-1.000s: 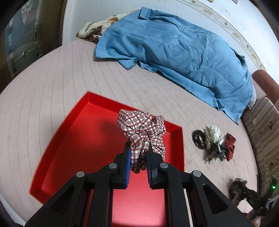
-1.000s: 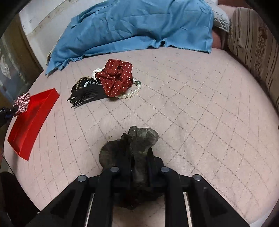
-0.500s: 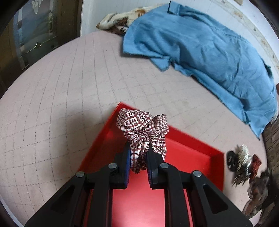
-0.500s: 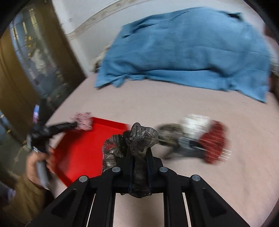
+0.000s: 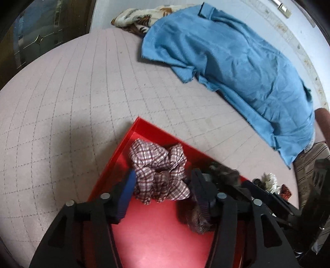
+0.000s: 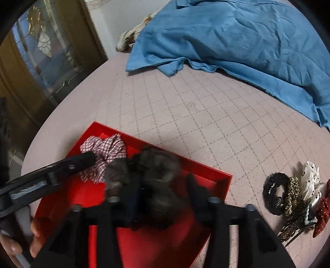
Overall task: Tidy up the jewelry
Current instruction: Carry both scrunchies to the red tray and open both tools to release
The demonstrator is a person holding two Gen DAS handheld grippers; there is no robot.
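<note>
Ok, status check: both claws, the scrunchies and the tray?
Left claw open, plaid scrunchie lying in red tray. Right claw open, dark scrunchie blurred over tray. More pieces wait on the bed.

A pink quilted bed carries a red tray, with a blue blanket well beyond the tray and a heap of hair accessories right of it.

A bed fills the room's middle, covered in a pale pink quilted spread. A blue blanket lies rumpled across its far side, over a patterned cloth. Behind stands a white wall; a dark wooden glass-paned door sits at left.
</note>
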